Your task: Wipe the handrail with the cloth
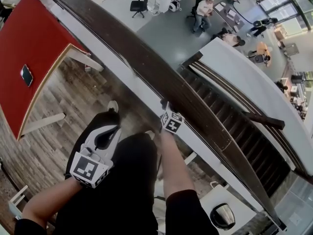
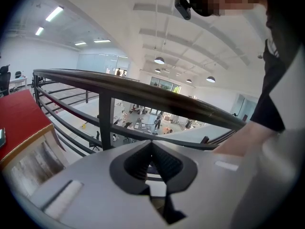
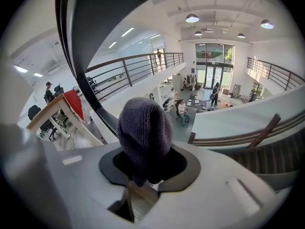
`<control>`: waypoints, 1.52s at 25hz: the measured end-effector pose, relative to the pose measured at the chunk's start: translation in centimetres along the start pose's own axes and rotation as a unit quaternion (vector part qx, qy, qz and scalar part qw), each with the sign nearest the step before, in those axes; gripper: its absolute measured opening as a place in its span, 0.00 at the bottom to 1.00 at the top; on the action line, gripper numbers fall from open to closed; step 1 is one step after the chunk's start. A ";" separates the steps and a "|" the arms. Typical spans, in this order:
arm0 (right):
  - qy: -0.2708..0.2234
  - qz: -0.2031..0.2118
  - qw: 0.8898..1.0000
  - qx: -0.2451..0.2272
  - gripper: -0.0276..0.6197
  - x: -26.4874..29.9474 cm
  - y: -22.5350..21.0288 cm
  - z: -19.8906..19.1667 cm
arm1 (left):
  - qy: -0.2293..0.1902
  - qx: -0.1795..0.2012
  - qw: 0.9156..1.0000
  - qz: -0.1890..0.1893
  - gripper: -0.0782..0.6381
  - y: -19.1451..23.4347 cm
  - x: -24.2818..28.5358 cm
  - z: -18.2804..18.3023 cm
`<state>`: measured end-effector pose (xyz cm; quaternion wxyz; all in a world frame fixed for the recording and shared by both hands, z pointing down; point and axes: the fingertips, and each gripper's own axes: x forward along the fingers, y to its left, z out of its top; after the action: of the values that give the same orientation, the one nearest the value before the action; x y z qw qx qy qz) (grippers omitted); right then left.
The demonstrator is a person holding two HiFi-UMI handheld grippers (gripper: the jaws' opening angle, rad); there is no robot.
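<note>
cloth (image 3: 144,136): purple-grey (knitted), bunched, upright | handrail (image 1: 146,62): dark wood, diagonal

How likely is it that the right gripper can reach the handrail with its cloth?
Probably yes: the right gripper, shut on the purple cloth, sits right beside the dark handrail, with nothing visible between them.

Handrail (image 1: 161,77) runs diag., upper L to lower R. Table (image 1: 41,38) L of it, phone (image 1: 26,75) on top. R gripper (image 1: 166,106) at rail, cloth (image 3: 144,135) betw. jaws. L gripper (image 1: 108,124) nearer, apart from rail. Stairs (image 1: 244,131) beyond
</note>
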<state>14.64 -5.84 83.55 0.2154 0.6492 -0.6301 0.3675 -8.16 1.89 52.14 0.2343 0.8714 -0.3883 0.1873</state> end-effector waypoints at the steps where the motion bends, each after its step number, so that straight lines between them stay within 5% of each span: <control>1: 0.000 0.001 1.000 0.002 0.20 -0.2 -0.3 -0.1 | 0.004 -0.002 1.000 -0.001 0.11 -0.2 -0.1 -0.1; 29: 0.004 -0.005 1.000 0.027 0.20 -3.4 -4.8 -1.9 | 0.022 0.015 0.999 -0.032 0.11 -4.7 0.6 1.3; 38: 0.021 -0.003 1.000 -0.007 0.21 -3.7 -6.0 -3.0 | 0.008 0.023 0.999 -0.024 0.11 -4.7 0.6 2.5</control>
<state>20.12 -0.54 83.78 0.2343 0.6418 -0.6261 0.3758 -3.82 2.89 49.15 0.2216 0.8840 -0.3614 0.1972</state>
